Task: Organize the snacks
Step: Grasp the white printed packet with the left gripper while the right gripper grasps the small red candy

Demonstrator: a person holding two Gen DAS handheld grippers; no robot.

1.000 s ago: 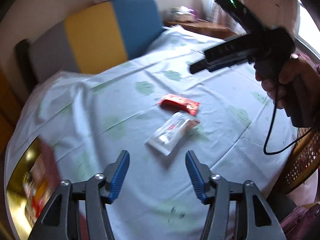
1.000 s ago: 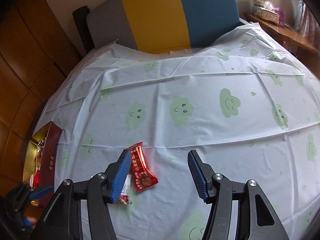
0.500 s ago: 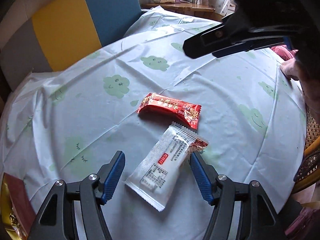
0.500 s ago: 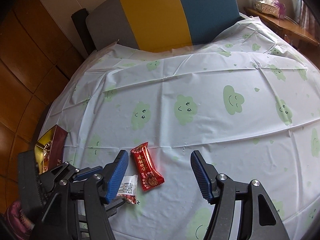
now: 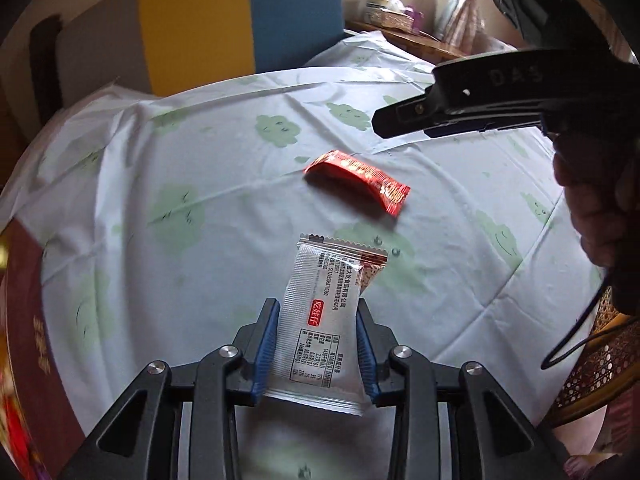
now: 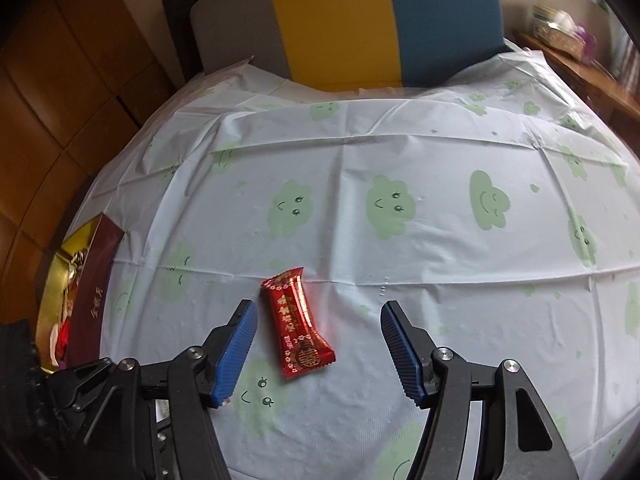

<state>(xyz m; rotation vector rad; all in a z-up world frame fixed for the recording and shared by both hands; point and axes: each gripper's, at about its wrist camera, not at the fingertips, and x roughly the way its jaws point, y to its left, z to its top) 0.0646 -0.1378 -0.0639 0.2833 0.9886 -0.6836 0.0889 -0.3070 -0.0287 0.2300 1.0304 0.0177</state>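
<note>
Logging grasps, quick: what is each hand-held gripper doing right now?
Left hand-held gripper: closed on the white snack packet.
Right hand-held gripper: open, holding nothing, above the red candy.

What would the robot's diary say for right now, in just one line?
left gripper: shut on white snack packet | right gripper: open, over red candy | red candy: on tablecloth | snack box: left edge

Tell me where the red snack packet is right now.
The red snack packet lies flat on the cloud-print tablecloth, between the open fingers of the right gripper, just beyond the white packet.
</note>
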